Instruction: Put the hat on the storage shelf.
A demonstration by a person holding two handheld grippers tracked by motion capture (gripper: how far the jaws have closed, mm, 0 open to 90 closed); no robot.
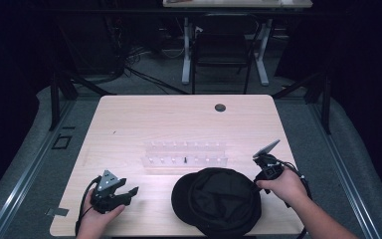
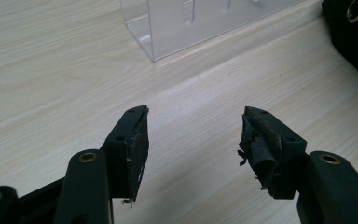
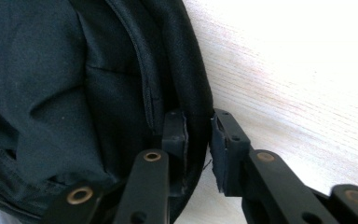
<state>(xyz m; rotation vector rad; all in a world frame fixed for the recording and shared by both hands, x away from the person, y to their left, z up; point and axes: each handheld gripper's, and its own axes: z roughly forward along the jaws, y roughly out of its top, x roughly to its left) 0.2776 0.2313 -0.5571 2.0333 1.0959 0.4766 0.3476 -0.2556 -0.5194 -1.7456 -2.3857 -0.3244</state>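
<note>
A black cap (image 1: 216, 199) lies near the table's front edge, its hollow inside facing up (image 3: 74, 93). My right gripper (image 1: 256, 185) is at the cap's right side. In the right gripper view its jaws stand on either side of the cap's rim, the right gripper (image 3: 198, 130) shut on that rim. My left gripper (image 1: 132, 191) rests at the front left, well apart from the cap. In the left gripper view the left gripper (image 2: 193, 135) is open with bare wood between the jaws, and a corner of the cap (image 2: 354, 37) shows at the upper right.
A clear acrylic rack (image 1: 184, 154) with small pegs stands mid-table behind the cap, and its near corner (image 2: 191, 23) lies ahead of the left gripper. The light wooden table (image 1: 129, 119) has a dark grommet (image 1: 220, 107) at the back. A chair (image 1: 221, 50) stands beyond.
</note>
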